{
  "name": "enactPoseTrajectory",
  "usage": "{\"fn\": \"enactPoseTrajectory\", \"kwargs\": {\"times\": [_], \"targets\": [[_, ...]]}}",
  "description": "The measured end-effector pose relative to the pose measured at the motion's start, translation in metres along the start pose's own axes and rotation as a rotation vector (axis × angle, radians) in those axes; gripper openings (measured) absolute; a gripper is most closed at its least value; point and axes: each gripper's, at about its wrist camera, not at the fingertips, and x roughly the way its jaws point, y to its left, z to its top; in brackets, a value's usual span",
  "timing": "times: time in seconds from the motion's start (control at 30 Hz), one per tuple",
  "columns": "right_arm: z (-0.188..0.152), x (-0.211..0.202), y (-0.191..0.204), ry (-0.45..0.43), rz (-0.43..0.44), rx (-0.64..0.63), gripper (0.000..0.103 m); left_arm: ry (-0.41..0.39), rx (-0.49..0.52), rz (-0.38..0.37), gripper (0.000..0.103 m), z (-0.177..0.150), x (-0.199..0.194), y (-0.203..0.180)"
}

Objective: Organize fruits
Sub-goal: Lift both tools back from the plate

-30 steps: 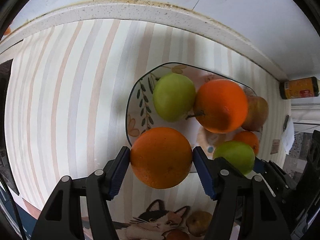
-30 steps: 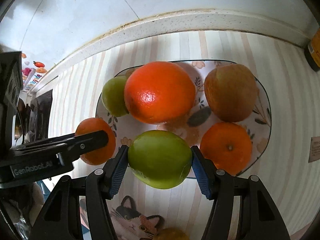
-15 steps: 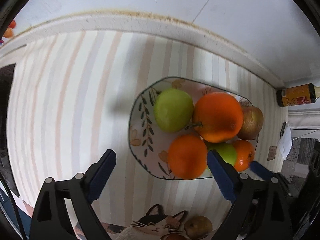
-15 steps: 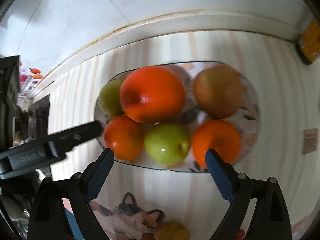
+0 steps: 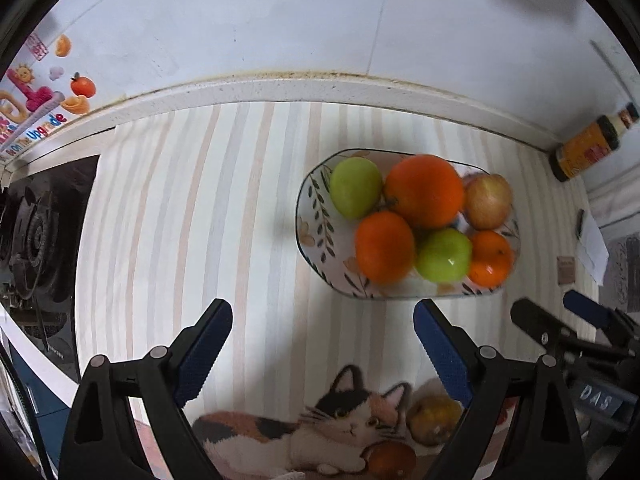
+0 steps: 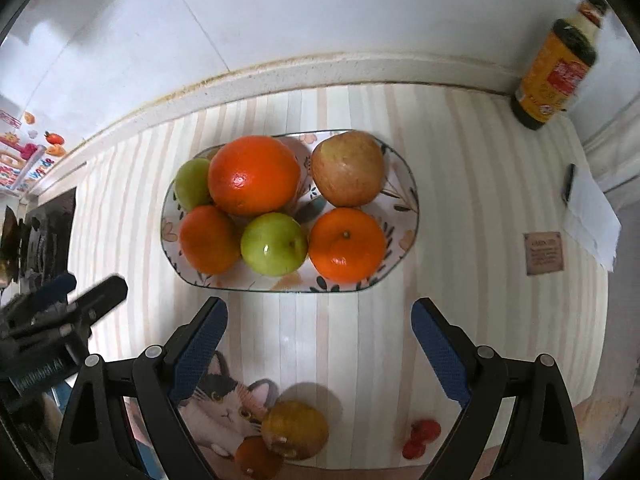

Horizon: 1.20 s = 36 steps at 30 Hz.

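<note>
A patterned oval plate (image 6: 404, 196) on the striped mat holds a large orange (image 6: 254, 176), a reddish apple (image 6: 348, 168), two green apples (image 6: 274, 244) (image 6: 192, 184) and two smaller oranges (image 6: 346, 244) (image 6: 208, 240). The plate also shows in the left wrist view (image 5: 316, 216). My left gripper (image 5: 323, 350) is open and empty, in front of the plate's left end. My right gripper (image 6: 319, 346) is open and empty, in front of the plate's middle. A yellowish fruit (image 6: 294, 428) and a small orange fruit (image 6: 256, 456) lie on the mat near me.
A sauce bottle (image 6: 554, 68) stands at the back right corner by the wall. A gas hob (image 5: 36, 240) is at the left. Small red fruits (image 6: 420, 436) lie near the front edge. Papers and a pen (image 6: 588, 204) lie at the right.
Both grippers let go of their fruit, the orange and the green apple, onto the plate's front row. Both opened wide and pulled back and up from the plate.
</note>
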Motion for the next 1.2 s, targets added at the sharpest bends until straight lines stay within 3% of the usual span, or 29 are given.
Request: {"fn": "enactPoseTrajectory", "kwargs": {"times": [0.37, 0.73, 0.93, 1.2], "targets": [[-0.044, -0.074, -0.001, -0.134, -0.031, -0.018, 0.095, -0.129, 0.013, -0.004, 0.093, -0.046, -0.068, -0.006], [-0.098, -0.154, -0.008, -0.284, -0.041, -0.032, 0.095, -0.294, 0.037, 0.042, 0.093, -0.091, -0.13, -0.017], [-0.12, -0.184, -0.011, -0.345, -0.052, -0.035, 0.095, -0.345, 0.041, 0.02, 0.093, -0.109, -0.153, -0.023], [-0.13, -0.199, -0.019, -0.381, -0.004, 0.004, 0.095, -0.392, 0.055, 0.031, 0.093, -0.119, -0.165, -0.034]]}}
